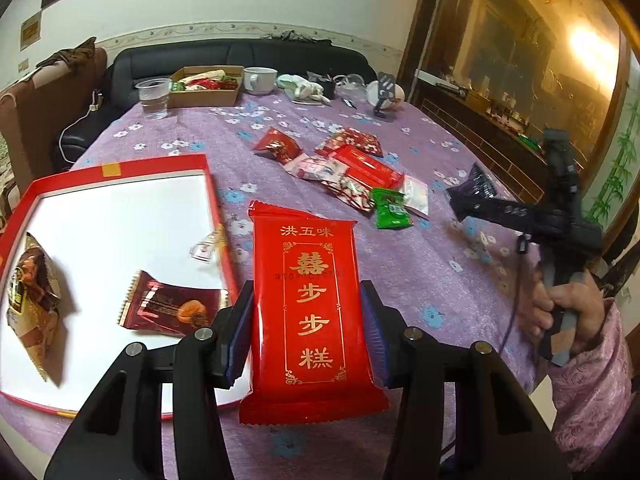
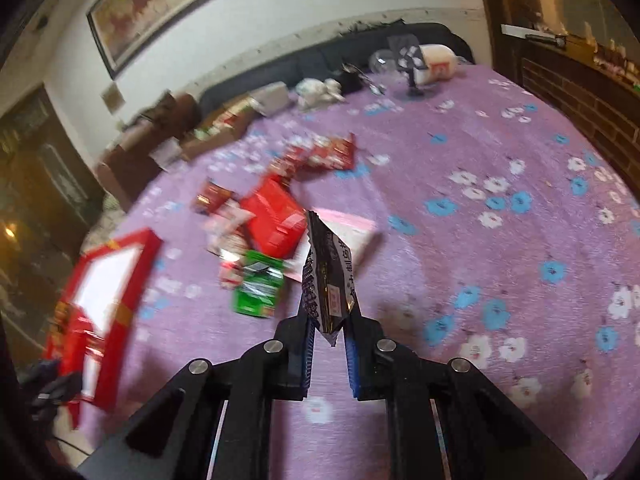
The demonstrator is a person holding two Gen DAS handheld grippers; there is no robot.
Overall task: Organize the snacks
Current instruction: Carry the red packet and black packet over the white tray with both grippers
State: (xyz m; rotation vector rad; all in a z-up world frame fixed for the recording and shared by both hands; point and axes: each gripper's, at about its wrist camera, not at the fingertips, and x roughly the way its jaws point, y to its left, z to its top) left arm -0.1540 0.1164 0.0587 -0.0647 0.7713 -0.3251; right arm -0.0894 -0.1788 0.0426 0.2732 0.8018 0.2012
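Two packets held | left gripper point(image 1: 308, 332) clamped on red packet point(image 1: 310, 300), lower centre | right gripper point(image 2: 328, 332) pinching black packet point(image 2: 326, 280) by its end; slip risked | tray point(image 1: 120, 168) overshoot possible.

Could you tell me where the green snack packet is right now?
The green snack packet lies on the purple tablecloth at the near edge of the snack pile, right of the red tray.

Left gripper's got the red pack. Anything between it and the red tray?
Nothing visible. The red pack, clamped in the left gripper, sits just right of the red tray; only the tray's low rim lies between. Two brown snacks already lie inside, with bare white floor left.
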